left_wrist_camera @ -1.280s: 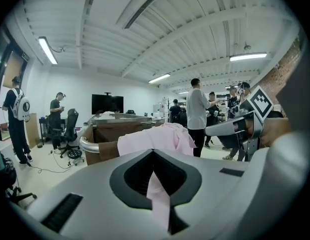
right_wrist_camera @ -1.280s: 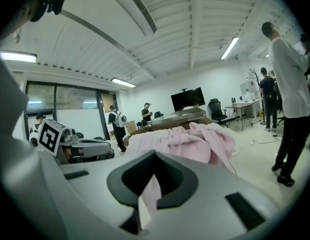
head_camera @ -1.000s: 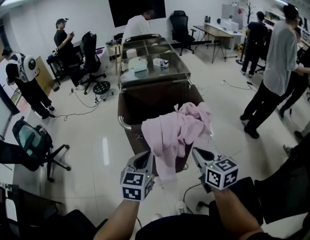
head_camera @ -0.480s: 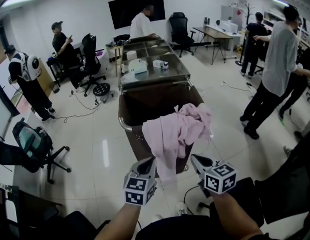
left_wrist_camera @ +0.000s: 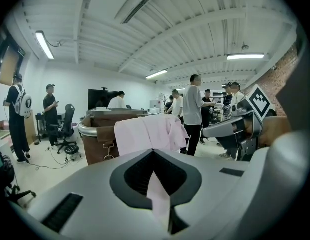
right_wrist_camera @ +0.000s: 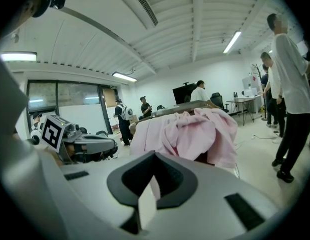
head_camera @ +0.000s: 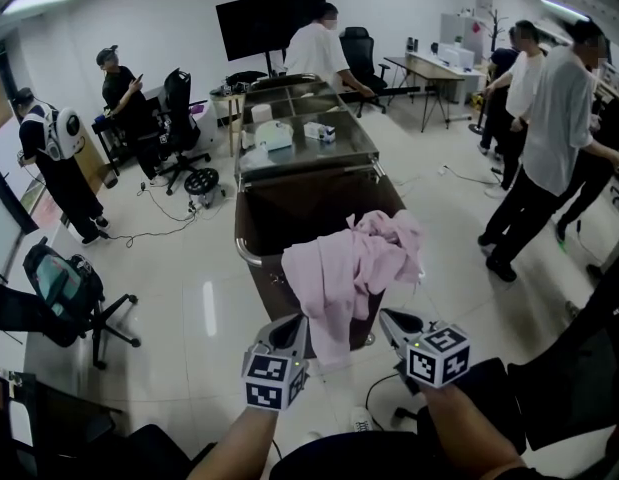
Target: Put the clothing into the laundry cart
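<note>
Floor (head_camera: 189, 268): pale, glossy tile with glare streaks.

Steel tabletop (head_camera: 319, 153): brushed metal, rectangular, set just past the far end of the cart.

Laundry cart (head_camera: 299, 203): deep rectangular tub with dark brown walls. It has a rounded tubular metal rim, and the left gripper view shows a strap and buckle on the near wall.

Clothing (head_camera: 354, 268): soft pink fabric, rumpled and folded. It is bunched over the near rim of the cart, with a long flap hanging down the front wall. It is not yet inside the tub.

My left claw (head_camera: 292, 326): grey moulded shell with dark pads, jaws together on a thin pink strip of the clothing.

My right claw (head_camera: 392, 320): same build, jaws together on a pale narrow fold of the same garment.

Change from the earlier frames: cart, garment and both claws sit about where they were. The person in a white shirt (head_camera: 319, 53) has moved right along the far end of the tabletop. A second person in white (head_camera: 529, 73) has come into view at the right.
</note>
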